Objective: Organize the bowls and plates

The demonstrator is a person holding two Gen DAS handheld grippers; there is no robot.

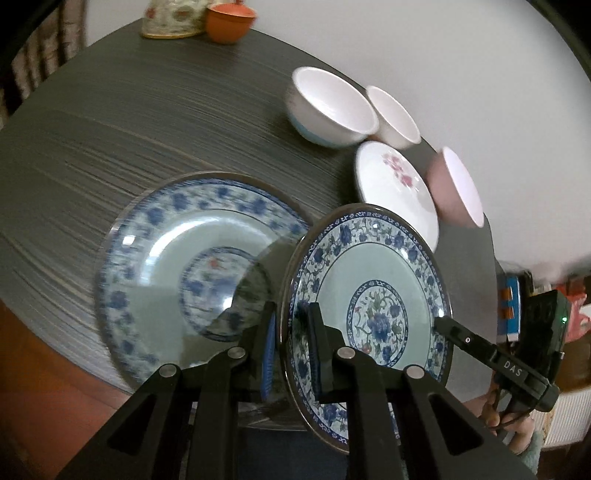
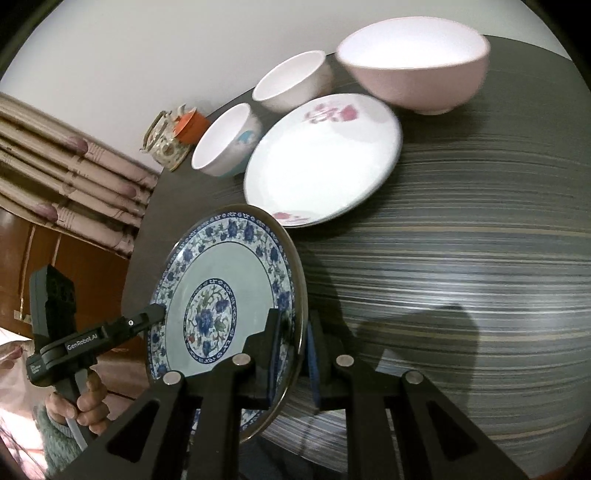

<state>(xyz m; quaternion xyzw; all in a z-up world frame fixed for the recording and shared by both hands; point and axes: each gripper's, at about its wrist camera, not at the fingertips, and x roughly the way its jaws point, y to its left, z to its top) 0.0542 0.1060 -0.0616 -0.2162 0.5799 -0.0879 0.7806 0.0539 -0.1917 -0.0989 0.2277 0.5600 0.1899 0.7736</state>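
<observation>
Two grippers are both clamping the same blue-patterned plate (image 1: 373, 295): your left gripper (image 1: 291, 343) is pinching its rim on one side with the pads closed on the edge, and your right gripper (image 2: 295, 347) is pinching the opposite rim, also closed on it. You are holding the plate tilted steeply, nearly on edge, above the dark striped table (image 2: 461, 258), with its painted face turned toward the left hand (image 2: 81, 402) that is gripping the other handle. In the left wrist view a second, larger blue-patterned plate (image 1: 166, 258) is lying flat on the table just beside the held one, blurred. Further back, a white plate with pink flowers (image 2: 325, 162) is sitting flat, with a big pink bowl (image 2: 417, 70) just behind it, a plain white bowl (image 2: 291, 81) next to that, and a white bowl with a blue mark (image 2: 225, 140) at the end of the row near the table edge. An orange cup (image 1: 229, 22) and a patterned container (image 1: 170, 18) are standing well apart at the far rim of the table
</observation>
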